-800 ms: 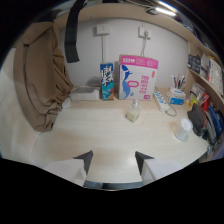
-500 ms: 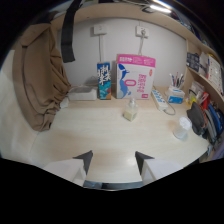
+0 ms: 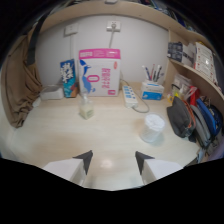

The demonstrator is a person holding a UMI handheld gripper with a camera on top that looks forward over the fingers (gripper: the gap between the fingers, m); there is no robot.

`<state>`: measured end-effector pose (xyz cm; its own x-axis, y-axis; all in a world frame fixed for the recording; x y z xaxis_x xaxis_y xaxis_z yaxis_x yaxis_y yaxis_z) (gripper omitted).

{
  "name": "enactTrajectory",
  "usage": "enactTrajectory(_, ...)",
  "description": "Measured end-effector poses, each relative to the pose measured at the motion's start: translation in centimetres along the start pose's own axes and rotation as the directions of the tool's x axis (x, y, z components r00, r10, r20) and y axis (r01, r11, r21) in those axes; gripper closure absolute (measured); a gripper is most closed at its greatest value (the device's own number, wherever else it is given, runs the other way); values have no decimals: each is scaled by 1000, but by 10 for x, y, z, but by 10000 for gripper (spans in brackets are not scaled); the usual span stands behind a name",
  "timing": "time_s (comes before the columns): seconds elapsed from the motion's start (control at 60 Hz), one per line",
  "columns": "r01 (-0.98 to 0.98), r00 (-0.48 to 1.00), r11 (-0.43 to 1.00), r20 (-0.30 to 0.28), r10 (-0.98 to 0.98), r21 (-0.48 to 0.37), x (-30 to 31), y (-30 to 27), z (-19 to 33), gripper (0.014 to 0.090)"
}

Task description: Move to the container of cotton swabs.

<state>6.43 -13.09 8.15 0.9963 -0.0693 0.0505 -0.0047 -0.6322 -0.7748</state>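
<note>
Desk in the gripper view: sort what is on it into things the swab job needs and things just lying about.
For the job:
- round clear container, probably the cotton swabs, ahead and right of the fingers
- gripper, open, nothing between its fingers

Lying about:
- small bottle
- pink box
- blue carton
- power strip
- pen holder
- black bag

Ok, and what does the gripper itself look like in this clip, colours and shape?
Only the front of the gripper shows. Its two fingertips are dark, nearly black, and taper to wedge-shaped points. Each sits on a pale, whitish blocky mount behind it. No cables, markings, hand or sleeve are visible. The jaws stand apart with bare light wooden desk between them.
</note>
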Motion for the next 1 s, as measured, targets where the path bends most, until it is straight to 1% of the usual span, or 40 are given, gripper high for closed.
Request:
enactTrajectory(0.183,4,999,1000,-32,-5,-17,74,3,30,176)
enactTrajectory(0.45,13,1000,999,-22,-14,-42,136,8,73,175)
enactTrajectory(0.6,23,1000,998,3,-23,-50,146,9,85,174)
enactTrajectory(0.767,19,999,998,37,-16,-59,141,9,88,177)
enactTrajectory(1.0,9,999,999,48,-6,-54,140,4,91,176)
